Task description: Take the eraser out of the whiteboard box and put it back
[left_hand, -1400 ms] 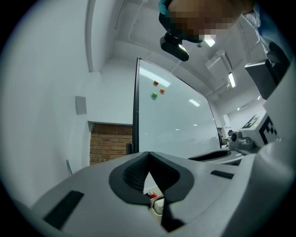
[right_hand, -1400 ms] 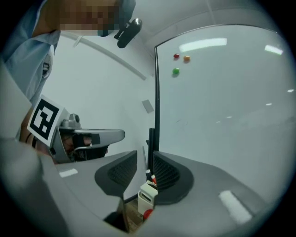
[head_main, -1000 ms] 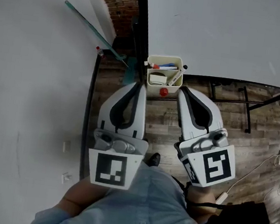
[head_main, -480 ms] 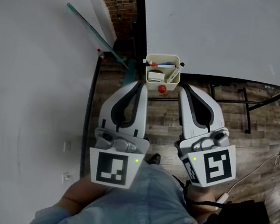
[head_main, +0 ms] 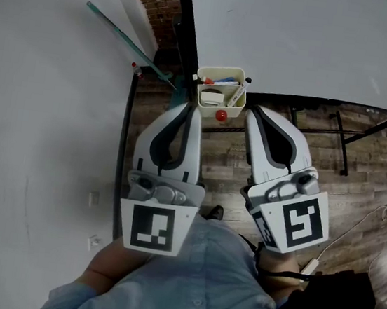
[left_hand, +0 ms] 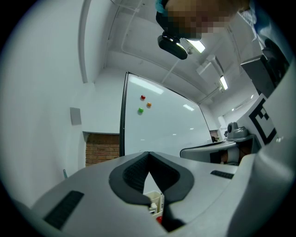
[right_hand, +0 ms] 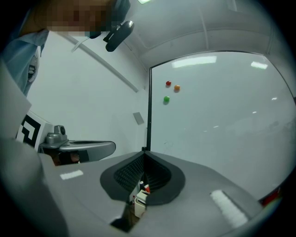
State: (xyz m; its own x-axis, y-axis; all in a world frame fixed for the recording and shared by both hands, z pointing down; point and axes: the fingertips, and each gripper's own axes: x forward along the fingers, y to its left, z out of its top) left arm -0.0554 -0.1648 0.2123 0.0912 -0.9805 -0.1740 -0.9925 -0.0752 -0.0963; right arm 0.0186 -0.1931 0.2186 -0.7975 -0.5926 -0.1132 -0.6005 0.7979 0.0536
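Note:
A cream whiteboard box (head_main: 221, 87) hangs at the whiteboard's lower left corner. In it lie a white eraser (head_main: 213, 98) and markers (head_main: 235, 93). My left gripper (head_main: 194, 109) and right gripper (head_main: 253, 114) point at the box from just below it, one to each side, apart from it. Both are shut, tips together, with nothing between the pads. Through the gap behind the left gripper's (left_hand: 148, 153) tips I see the box (left_hand: 155, 201). The right gripper (right_hand: 144, 152) shows the box (right_hand: 138, 204) the same way.
A red magnet (head_main: 220, 116) sits just under the box. The whiteboard (head_main: 301, 37) fills the upper right, a white wall (head_main: 44, 109) the left, with a teal rod (head_main: 125, 32) leaning across it. Black stand legs (head_main: 343, 145) cross the wooden floor (head_main: 367, 180). Coloured magnets (left_hand: 142, 97) dot the board.
In the head view the box has slid slightly up and left. Both grippers keep the same pose and stay shut.

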